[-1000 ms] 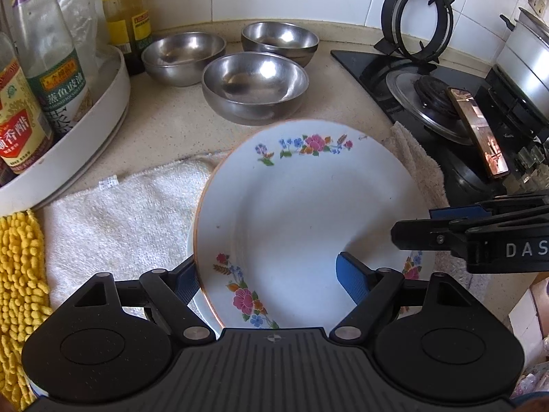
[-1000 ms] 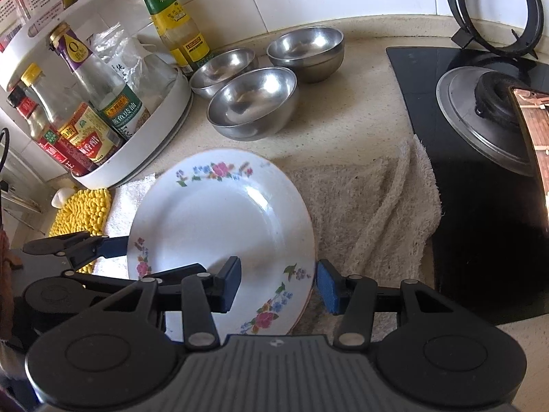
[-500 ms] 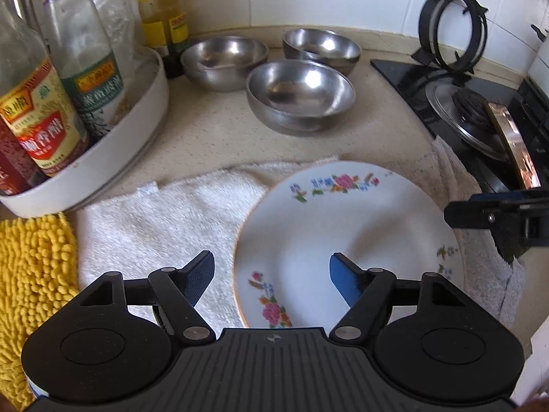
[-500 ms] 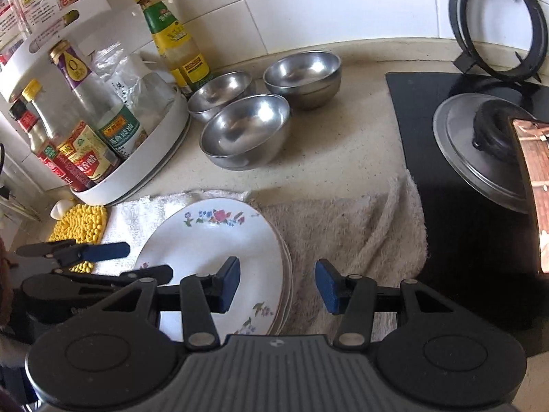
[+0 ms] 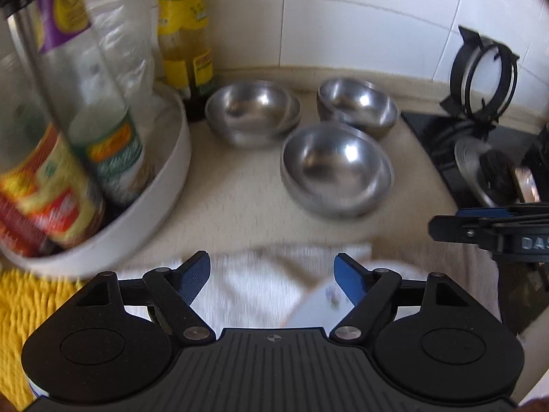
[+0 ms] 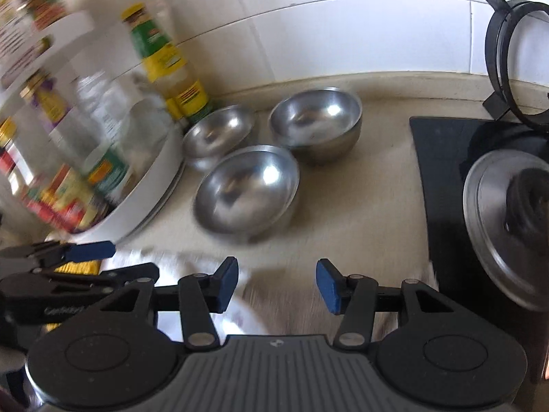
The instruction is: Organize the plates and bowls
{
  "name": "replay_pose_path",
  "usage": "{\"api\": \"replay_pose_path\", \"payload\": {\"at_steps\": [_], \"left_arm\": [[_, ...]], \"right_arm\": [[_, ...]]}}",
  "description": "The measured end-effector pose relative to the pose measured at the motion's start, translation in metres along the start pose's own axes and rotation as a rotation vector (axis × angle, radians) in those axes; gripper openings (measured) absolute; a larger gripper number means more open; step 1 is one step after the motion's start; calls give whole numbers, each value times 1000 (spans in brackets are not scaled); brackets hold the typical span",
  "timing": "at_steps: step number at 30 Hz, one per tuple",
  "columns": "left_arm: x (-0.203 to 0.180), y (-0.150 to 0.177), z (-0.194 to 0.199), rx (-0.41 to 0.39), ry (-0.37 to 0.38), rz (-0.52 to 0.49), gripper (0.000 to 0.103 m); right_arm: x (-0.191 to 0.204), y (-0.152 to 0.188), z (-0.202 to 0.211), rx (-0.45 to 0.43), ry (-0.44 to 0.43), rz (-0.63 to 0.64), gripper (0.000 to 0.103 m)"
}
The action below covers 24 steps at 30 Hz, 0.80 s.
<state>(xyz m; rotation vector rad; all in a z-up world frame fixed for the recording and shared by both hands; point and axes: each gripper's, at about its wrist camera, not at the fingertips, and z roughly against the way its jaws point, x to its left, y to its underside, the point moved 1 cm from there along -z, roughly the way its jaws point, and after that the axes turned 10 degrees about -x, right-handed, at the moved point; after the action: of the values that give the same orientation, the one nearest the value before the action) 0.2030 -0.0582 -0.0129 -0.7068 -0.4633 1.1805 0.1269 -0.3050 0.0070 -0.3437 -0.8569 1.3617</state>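
Three steel bowls stand on the counter: a near bowl [image 5: 336, 171] [image 6: 247, 192], a back left bowl [image 5: 252, 113] [image 6: 218, 134] and a back right bowl [image 5: 357, 106] [image 6: 315, 123]. The flowered white plate [image 5: 315, 309] lies on the towel under my grippers; only its far rim shows. My left gripper [image 5: 272, 278] is open and empty above the white towel [image 5: 254, 285]. My right gripper [image 6: 278, 285] is open and empty, short of the near bowl. Each gripper shows in the other's view [image 5: 480, 230] [image 6: 65, 254].
A white round rack [image 5: 151, 185] [image 6: 147, 192] with sauce bottles stands at left, an oil bottle [image 5: 183, 34] behind it. A yellow mat [image 5: 31, 295] lies at the near left. The black stove [image 6: 480, 178] with a burner cap and pan support [image 5: 480, 75] is at right.
Both grippers have moved forward off the plate toward the bowls. The plate has dropped almost out of view. Both views are motion-blurred now.
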Motion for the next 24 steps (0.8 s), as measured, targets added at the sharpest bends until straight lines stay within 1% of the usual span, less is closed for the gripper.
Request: {"api": "replay_pose_path", "payload": {"at_steps": [2, 5, 6, 8, 9, 10, 11, 12, 13, 14, 16, 18, 21, 24], "left_arm": [[2, -12, -13, -4, 5, 5, 84], [-1, -25, -34, 6, 38, 4, 83], [-4, -27, -41, 5, 50, -10, 83], [-6, -30, -56, 15, 51, -23, 80], [-6, -30, -63, 28, 60, -16, 76], [-5, -31, -70, 45, 67, -9, 70], [-5, -32, -77, 58, 72, -3, 68], [-5, -33, -83, 68, 74, 4, 62], [-5, -33, -90, 79, 73, 11, 59], [-6, -34, -95, 91, 72, 14, 58], [-8, -32, -104, 126, 90, 32, 49], [-12, -30, -105, 152, 135, 43, 44], [-20, -25, -99, 160, 130, 14, 45], [-22, -21, -93, 178, 162, 30, 42]], "right_arm": [[0, -13, -12, 6, 11, -26, 67], [0, -30, -31, 8, 62, -32, 67], [0, -34, -39, 22, 66, -39, 67], [-1, -38, -55, 60, 65, -54, 67], [-2, -38, -64, 84, 65, -57, 67], [-2, -38, -71, 105, 64, -59, 64], [-2, -37, -79, 126, 63, -53, 61], [-3, -37, -85, 146, 62, -41, 56], [-5, -36, -91, 163, 57, -32, 53], [-7, -35, -95, 178, 44, -30, 52], [-11, -34, -99, 207, -2, -21, 43], [-10, -35, -99, 224, -37, 19, 42], [-13, -35, -96, 269, -83, 59, 41], [-23, -35, -87, 296, -107, 64, 41]]}}
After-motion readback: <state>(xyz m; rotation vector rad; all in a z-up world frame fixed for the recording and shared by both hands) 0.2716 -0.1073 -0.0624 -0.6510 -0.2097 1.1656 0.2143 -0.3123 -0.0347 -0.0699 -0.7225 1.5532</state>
